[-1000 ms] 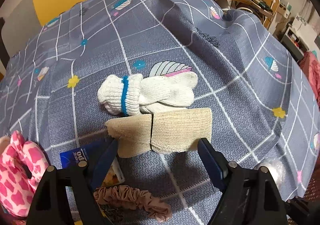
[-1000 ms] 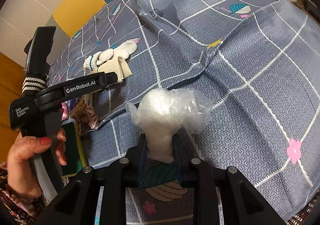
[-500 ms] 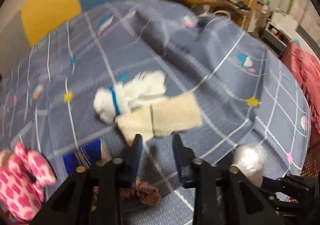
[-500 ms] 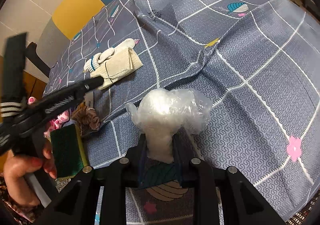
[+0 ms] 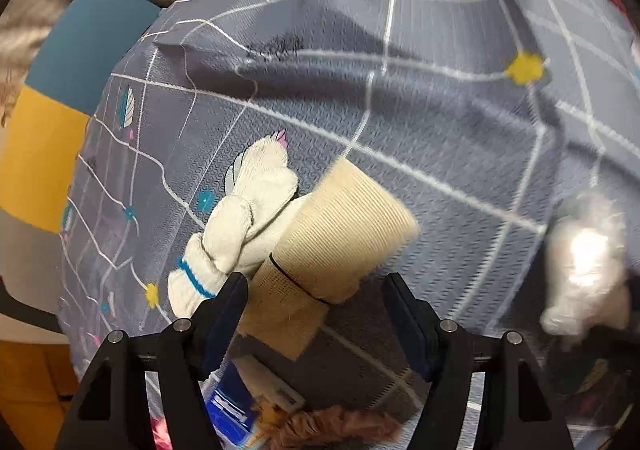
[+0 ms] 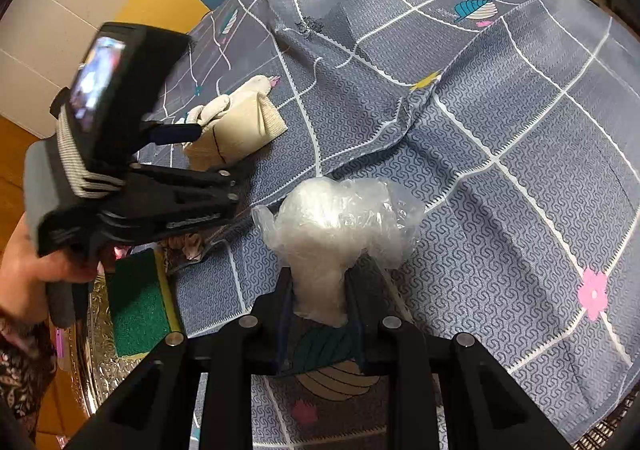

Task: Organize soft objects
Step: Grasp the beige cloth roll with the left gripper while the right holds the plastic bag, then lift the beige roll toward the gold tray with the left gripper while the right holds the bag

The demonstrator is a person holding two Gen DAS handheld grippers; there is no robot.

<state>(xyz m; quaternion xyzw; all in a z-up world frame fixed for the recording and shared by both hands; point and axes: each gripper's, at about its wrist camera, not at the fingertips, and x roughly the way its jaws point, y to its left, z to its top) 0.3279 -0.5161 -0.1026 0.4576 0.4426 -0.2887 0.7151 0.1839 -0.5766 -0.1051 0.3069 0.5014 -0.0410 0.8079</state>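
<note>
Since a second ago the left claw (image 5: 316,310) rolled, snapped nearly shut, then reopened wide, empty, its jaws straddling the beige bandage roll (image 5: 340,238); white gloves (image 5: 240,226) lie just beyond. I'd centre it before squeezing. Right claw (image 6: 320,290) pinches the plastic bag (image 6: 336,226)

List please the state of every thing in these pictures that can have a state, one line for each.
Left gripper: fingers open, just been opening, beige roll's near end between them, not pressed.
Right gripper: shut on the plastic bag.
Beige roll: rolled, bound by a dark band, lying on the bedspread.
White glove: knotted, lying against the roll.
Green sponge: lying flat.
</note>
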